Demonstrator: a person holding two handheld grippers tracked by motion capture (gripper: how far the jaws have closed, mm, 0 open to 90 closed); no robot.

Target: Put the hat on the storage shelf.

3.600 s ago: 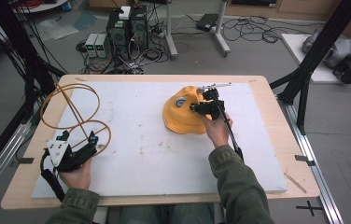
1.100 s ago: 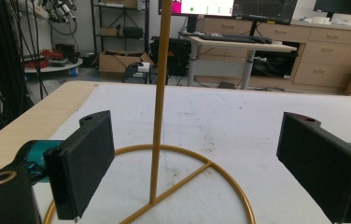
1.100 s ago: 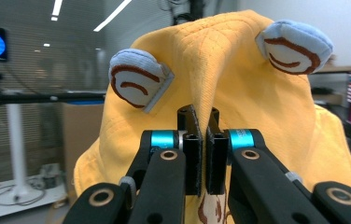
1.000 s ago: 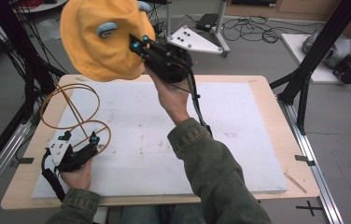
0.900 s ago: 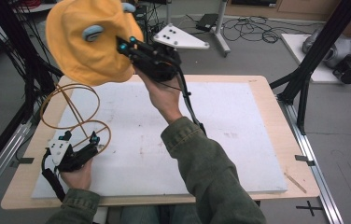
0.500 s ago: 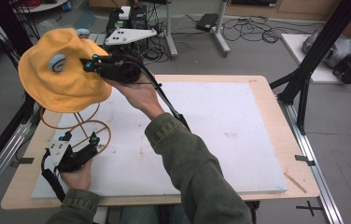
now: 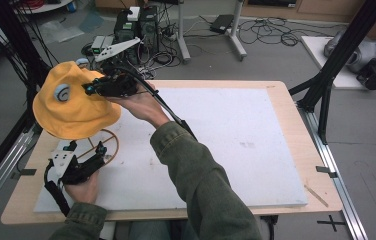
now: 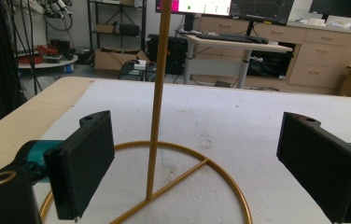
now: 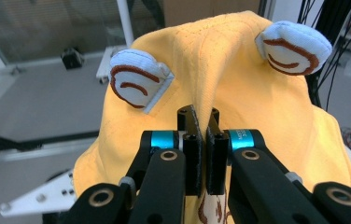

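Observation:
A yellow hat [image 7: 71, 107] with two white ears hangs in the air over the table's left side, pinched at a fold of its crown by my right gripper [image 7: 92, 88]. In the right gripper view the hat [image 9: 239, 88] hangs ahead of the shut jaws and my right gripper [image 9: 203, 122] clamps the fabric. Under the hat stands a gold wire stand [image 7: 107, 142], its top hidden by the hat. My left gripper [image 7: 87, 147] rests on the table at the stand's base, open. The stand's upright rod [image 8: 158, 93] and round base ring rise between its jaws, my left gripper [image 8: 211, 158] touching neither.
A white mat [image 7: 236, 130] covers the wooden table [image 7: 296, 115]. Black frame posts [image 7: 336, 60] stand at the right and left edges. Cables and electronics boxes [image 7: 136, 25] lie on the floor behind the table.
My right gripper has carried the hat from the table's middle up, then leftward and down, until it hangs over the wire stand. The left gripper has stayed put.

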